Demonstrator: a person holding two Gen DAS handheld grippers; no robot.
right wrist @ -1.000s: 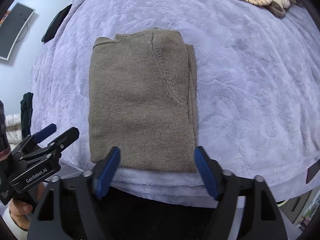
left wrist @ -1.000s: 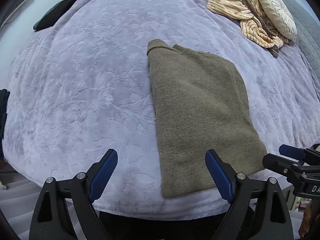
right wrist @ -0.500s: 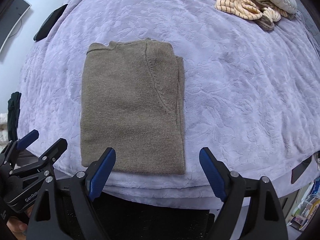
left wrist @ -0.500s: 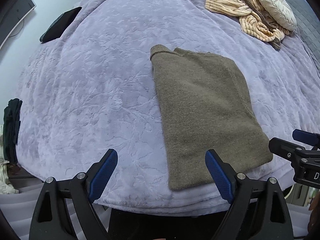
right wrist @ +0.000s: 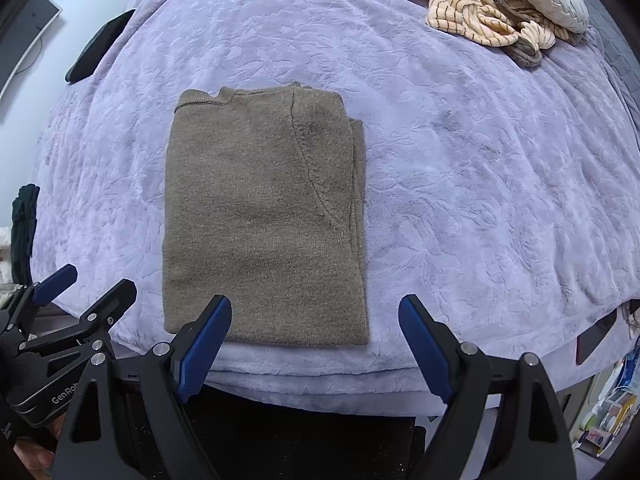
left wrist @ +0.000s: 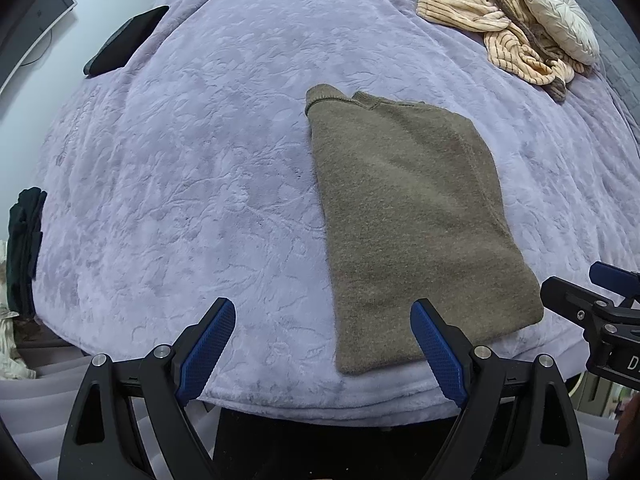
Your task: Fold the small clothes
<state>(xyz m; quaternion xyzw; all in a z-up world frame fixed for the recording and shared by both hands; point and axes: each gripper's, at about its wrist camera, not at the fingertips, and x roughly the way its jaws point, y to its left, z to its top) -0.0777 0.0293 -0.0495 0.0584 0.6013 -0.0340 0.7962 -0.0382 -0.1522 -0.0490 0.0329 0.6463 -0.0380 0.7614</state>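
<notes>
An olive-brown knit sweater (left wrist: 412, 216) lies folded into a tall rectangle on the lilac bedspread (left wrist: 200, 168), its hem near the front edge. It also shows in the right wrist view (right wrist: 260, 216), with a sleeve seam curving down its right side. My left gripper (left wrist: 322, 340) is open and empty, held above the bed's front edge left of the hem. My right gripper (right wrist: 314, 340) is open and empty, just in front of the hem. Each gripper shows at the edge of the other's view.
A striped cream garment (left wrist: 492, 28) and a round cream cushion (left wrist: 556, 12) lie at the far right. A dark flat object (left wrist: 126, 40) sits at the far left edge. Dark cloth (left wrist: 24, 248) hangs at the left. The bed's front edge drops off below the grippers.
Both grippers have pulled back and up from the sweater, so more of the bed shows. The sweater has stayed flat and still. Both grippers stayed open.
</notes>
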